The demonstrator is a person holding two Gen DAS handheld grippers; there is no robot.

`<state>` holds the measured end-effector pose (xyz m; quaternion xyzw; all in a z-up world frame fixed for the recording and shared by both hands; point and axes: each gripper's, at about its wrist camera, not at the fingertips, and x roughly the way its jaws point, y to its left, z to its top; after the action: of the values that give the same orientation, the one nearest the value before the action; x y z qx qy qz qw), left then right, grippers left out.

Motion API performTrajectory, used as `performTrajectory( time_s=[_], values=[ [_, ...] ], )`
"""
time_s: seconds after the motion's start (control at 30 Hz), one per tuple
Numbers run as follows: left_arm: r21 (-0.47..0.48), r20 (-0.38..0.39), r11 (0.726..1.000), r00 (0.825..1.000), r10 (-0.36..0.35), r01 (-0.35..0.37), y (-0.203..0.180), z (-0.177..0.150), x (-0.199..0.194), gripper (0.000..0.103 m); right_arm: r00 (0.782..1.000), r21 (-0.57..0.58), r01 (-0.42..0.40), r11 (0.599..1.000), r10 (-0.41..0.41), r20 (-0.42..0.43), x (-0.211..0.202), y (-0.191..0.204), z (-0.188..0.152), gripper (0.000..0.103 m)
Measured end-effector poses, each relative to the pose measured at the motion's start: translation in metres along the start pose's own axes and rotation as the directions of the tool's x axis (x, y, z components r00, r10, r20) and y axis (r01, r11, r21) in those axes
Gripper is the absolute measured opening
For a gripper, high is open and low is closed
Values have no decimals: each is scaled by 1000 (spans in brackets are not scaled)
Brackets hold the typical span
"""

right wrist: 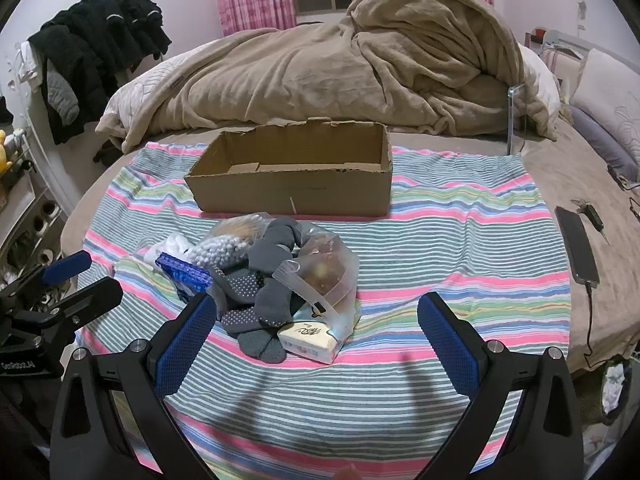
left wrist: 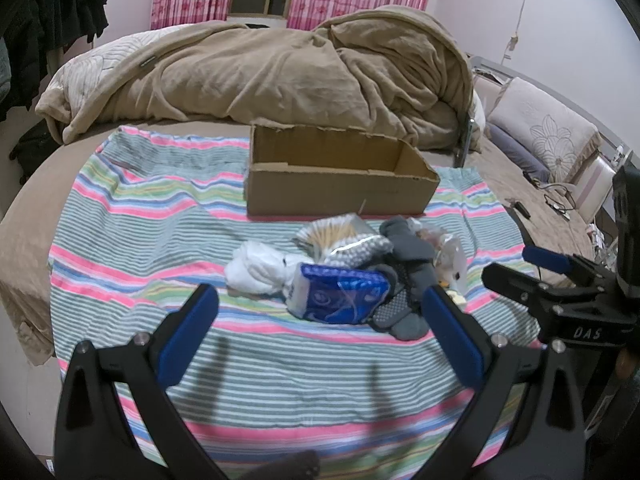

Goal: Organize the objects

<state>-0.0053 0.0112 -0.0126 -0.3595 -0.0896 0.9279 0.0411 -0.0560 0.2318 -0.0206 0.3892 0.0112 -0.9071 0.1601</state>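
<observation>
Lot: mixed pile on striped cloth (right wrist: pixel 440 220) over the bed, just at 6 o'clock of the empty cardboard box (right wrist: pixel 292 176).
- Blue tissue pack (left wrist: pixel 340 296): light, crinkly; take across its short sides.
- Grey socks (right wrist: pixel 256 292): soft, limp; pinch a bunched fold.
- Clear zip bag (right wrist: pixel 324 272): slippery, contents unclear.
- White bundle (left wrist: pixel 256 268): partly hidden.

Left gripper (left wrist: pixel 320 320), right gripper (right wrist: pixel 312 324): jaws wide apart, holding nothing.
</observation>
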Motion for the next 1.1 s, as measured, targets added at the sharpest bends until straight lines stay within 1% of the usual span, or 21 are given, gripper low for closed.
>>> performTrajectory(
  time_s=[0.7,0.97,1.03,1.1],
  values=[
    [-5,0,1000,1000,-7,7,1,-3,0,103,1000,7,-3,1000,3,-6,0,0,-1,103],
    [-8,4,1000,1000,2,-2,2,-3,0,103,1000,7,-5,1000,5,-6,0,0,-2,103],
    [-16,7,1000,1000,-11,11,3,-3,-1,103,1000,7,-5,1000,5,-5,0,0,-2,103],
    [-32,9,999,999,-42,42,5,-2,-2,103,1000,7,-5,1000,5,-6,0,0,-2,103]
  ],
)
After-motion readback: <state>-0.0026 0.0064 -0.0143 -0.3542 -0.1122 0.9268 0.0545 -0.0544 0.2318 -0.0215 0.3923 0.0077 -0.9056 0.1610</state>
